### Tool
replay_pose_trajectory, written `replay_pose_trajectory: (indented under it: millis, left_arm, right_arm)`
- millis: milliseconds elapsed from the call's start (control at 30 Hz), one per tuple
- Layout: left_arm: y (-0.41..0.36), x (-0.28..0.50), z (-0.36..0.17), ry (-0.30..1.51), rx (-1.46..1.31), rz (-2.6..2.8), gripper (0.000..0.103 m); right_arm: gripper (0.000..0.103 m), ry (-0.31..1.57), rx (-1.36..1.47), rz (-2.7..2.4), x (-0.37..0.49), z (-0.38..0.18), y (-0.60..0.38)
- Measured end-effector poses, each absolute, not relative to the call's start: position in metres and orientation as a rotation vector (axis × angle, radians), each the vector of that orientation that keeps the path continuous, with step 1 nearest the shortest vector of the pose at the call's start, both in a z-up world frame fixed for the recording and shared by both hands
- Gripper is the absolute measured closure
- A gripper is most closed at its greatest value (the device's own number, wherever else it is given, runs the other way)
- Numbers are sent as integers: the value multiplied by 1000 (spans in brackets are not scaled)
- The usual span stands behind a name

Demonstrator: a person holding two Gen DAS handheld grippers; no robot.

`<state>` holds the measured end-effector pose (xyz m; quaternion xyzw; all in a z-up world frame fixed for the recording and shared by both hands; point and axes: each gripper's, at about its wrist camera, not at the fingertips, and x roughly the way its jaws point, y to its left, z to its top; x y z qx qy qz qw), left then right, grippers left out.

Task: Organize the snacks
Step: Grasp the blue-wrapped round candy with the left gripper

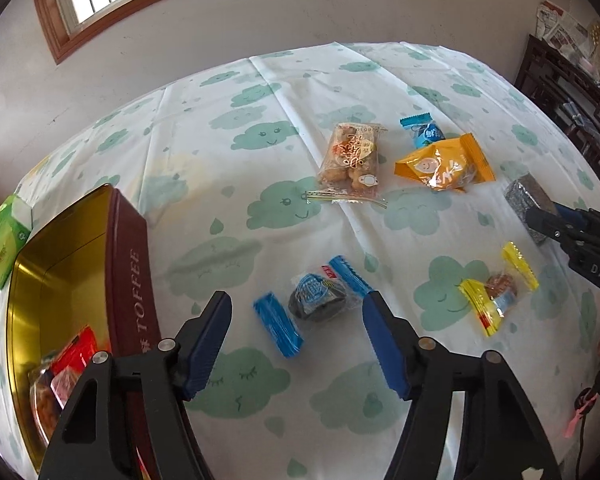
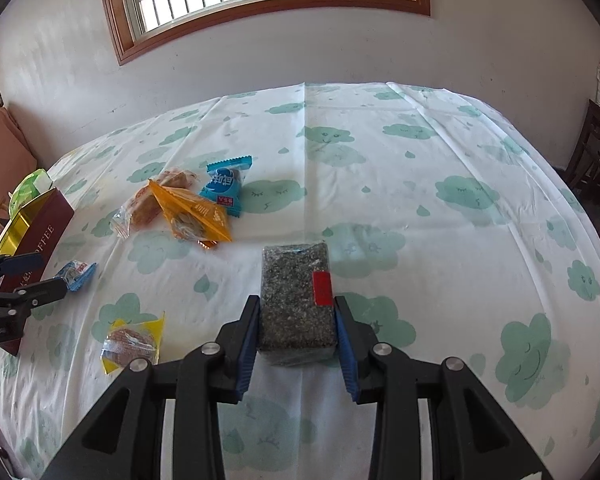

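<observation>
A dark round snack in a blue wrapper (image 1: 318, 300) lies on the cloud-print tablecloth between the pads of my left gripper (image 1: 299, 304), which stands open and does not press on it. Just left of it is a maroon toffee tin (image 1: 130, 264) with a gold inside and a few wrapped snacks (image 1: 72, 360) at its bottom. My right gripper (image 2: 297, 302) is shut on a grey speckled block with a red label (image 2: 296, 300), low over the cloth. A yellow-wrapped snack (image 1: 498, 292) lies between the two grippers.
Farther back lie a clear pack of biscuits (image 1: 352, 156), an orange packet (image 1: 444, 164) and a small blue packet (image 1: 424, 130). A green tissue pack (image 1: 4, 240) sits behind the tin. Dark wooden furniture (image 1: 572, 92) stands past the table's right edge.
</observation>
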<state>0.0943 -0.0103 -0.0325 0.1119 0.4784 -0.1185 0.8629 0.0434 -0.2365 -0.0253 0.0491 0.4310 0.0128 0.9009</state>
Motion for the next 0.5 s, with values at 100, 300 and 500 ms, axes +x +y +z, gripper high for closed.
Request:
replay_pose_trajectory:
  millis: [100, 300, 500]
  left_arm:
    - [-13, 100, -37, 1008, 237, -270, 39]
    - [-14, 108, -48, 1052, 176, -277, 51]
    - [-10, 103, -46, 1045, 143, -275, 75]
  right_arm:
    - [67, 887, 109, 28, 43, -26, -237]
    - [67, 887, 114, 28, 43, -27, -238]
    - [67, 891, 111, 25, 44, -27, -237]
